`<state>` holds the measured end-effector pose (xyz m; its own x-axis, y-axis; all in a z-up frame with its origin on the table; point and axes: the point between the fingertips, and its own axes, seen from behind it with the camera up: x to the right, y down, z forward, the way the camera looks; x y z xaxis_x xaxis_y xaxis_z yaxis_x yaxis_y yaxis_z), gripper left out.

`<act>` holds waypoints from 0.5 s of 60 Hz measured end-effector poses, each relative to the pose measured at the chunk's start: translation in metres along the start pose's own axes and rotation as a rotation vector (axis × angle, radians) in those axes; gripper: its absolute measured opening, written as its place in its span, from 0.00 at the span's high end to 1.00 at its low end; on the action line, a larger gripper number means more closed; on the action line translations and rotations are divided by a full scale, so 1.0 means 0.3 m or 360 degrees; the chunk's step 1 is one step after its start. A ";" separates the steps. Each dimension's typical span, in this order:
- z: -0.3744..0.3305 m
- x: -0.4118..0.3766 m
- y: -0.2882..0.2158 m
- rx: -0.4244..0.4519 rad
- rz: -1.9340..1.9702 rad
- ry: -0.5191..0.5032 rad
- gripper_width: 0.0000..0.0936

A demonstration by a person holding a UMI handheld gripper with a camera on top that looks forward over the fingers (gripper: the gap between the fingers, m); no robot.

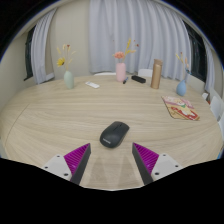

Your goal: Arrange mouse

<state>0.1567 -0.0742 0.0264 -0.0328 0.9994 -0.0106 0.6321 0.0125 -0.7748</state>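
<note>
You will find no readable text, label, brand, number or sign anywhere here. The flat printed item at the right of the frame, lying on the table, shows only coloured patches too small to make out as letters. The mouse near the middle of the frame bears no legible marking either.

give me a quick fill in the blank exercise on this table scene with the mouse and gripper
The black mouse lies just ahead of the ____ fingers of the gripper.
The mouse rests on a ____ table.
Beyond the mouse, a pink vase holds ____.
Behind the table hang white ____.

Missing words: open; wooden; flowers; curtains
</note>
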 end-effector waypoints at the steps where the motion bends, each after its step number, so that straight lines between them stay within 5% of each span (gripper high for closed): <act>1: 0.018 -0.001 0.002 -0.0005 -0.0001 0.0001 0.08; 30: 0.340 -0.067 -0.109 -0.0042 -0.0016 -0.0030 0.09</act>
<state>0.0578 -0.0980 -0.0125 -0.0536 0.9985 -0.0145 0.6519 0.0240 -0.7579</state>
